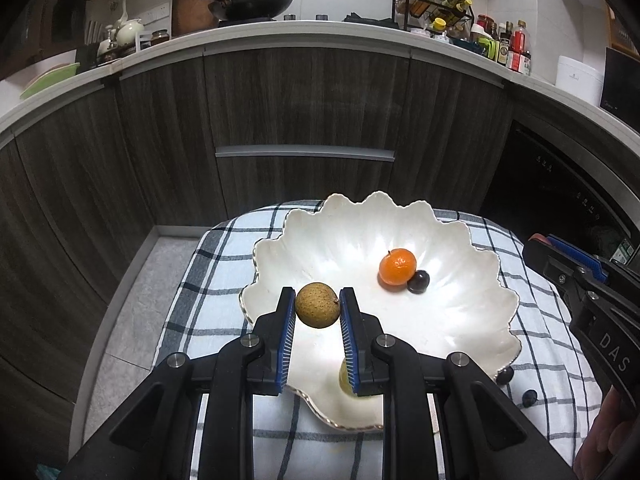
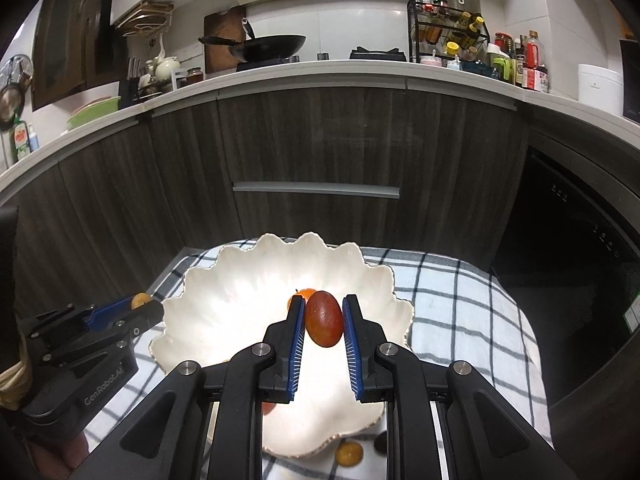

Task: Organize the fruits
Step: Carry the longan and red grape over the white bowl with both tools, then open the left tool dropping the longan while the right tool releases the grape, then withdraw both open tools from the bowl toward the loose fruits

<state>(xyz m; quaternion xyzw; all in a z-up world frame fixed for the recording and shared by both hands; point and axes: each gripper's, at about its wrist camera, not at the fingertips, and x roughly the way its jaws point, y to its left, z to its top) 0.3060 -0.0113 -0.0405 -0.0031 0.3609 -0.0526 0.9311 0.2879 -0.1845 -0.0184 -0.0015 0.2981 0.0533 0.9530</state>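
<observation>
The left gripper point(image 1: 318, 306) pinches a brown longan point(image 1: 317, 305) over the scalloped white bowl's point(image 1: 460, 320) seven-o'clock rim. The right gripper point(image 2: 323, 318) pinches a red grape tomato point(image 2: 324, 318) above the bowl's centre. A mandarin point(image 1: 397, 269) and dark grape point(image 1: 418, 281) lie touching, at the bowl's two o'clock.

Fruit count, both views
One bowl point(image 1: 472, 240); one orange point(image 1: 397, 270); one longan point(image 1: 317, 305); one red fruit point(image 2: 324, 323); three dark berries point(image 1: 418, 281).

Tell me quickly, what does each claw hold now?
Left claw: closed on a brown fruit, over the bowl.
Right claw: closed on a red fruit, over the bowl.
</observation>
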